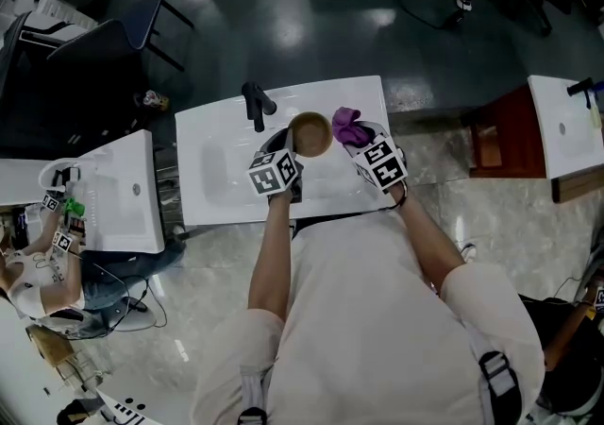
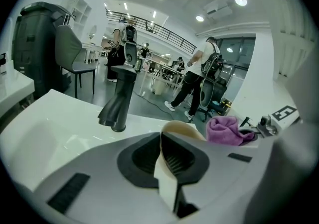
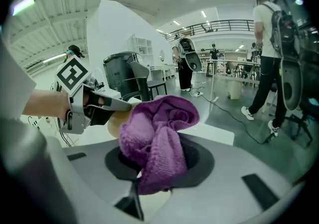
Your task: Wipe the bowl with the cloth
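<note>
Tan bowl [image 1: 310, 133], head view, centre of frame: round, mouth turned up toward the camera, held over the basin of a white sink [image 1: 217, 130]. Left gripper [image 1: 289, 142] clamps the bowl's lower-left rim. Right gripper [image 1: 359, 140] pinches a purple cloth [image 1: 350, 127] just right of the bowl. Black tap [image 1: 255, 104] stands upper left of the bowl. Dark glossy floor [image 1: 311, 17] fills the top of the frame, and further white sinks sit at both side edges.

Left gripper view: left gripper [image 2: 168, 163] clamps the bowl [image 2: 183, 128], whose wall runs edge-on up from lower centre. Cloth [image 2: 225, 129] right of centre, tap [image 2: 121, 101] left of centre.

Right gripper view: right gripper [image 3: 149, 168] pinches the bunched cloth [image 3: 157, 141] at centre. Bowl [image 3: 115, 124] just behind it, at left, in the left gripper [image 3: 112, 104]. Open hall with people [image 3: 266, 54] standing beyond.
</note>
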The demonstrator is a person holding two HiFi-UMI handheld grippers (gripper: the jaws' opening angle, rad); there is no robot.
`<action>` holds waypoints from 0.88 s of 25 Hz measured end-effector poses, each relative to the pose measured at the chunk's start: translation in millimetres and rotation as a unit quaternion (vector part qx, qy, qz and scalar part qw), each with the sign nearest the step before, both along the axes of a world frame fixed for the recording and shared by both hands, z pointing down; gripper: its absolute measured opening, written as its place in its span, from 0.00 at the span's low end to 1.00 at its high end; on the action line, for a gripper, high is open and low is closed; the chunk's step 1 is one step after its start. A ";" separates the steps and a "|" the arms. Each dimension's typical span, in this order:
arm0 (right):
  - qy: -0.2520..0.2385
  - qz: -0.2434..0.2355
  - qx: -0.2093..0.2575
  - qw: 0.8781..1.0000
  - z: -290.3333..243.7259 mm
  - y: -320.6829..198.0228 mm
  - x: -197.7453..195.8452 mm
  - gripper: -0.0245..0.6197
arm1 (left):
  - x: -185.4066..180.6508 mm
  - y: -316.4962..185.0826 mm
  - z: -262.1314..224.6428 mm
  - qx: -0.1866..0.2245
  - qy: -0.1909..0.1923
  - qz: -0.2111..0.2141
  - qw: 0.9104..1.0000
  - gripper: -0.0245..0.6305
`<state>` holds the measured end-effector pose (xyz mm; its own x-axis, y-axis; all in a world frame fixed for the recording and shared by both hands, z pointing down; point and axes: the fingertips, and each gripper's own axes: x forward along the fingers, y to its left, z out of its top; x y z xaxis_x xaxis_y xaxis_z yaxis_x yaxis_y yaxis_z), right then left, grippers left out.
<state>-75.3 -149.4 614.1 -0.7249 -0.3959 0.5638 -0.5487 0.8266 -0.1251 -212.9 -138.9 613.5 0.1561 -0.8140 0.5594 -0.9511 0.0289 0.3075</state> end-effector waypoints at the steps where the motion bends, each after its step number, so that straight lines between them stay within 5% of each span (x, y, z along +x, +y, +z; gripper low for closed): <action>1: -0.001 0.000 -0.001 1.000 -0.2 -0.4 -0.1 0.22 | 0.2 -0.6 -0.2 0.000 0.000 0.000 1.000 0.06; 22: -0.010 0.007 -0.007 1.000 0.3 2.6 -0.3 0.22 | 1.8 1.2 4.0 0.000 0.008 0.005 1.000 0.06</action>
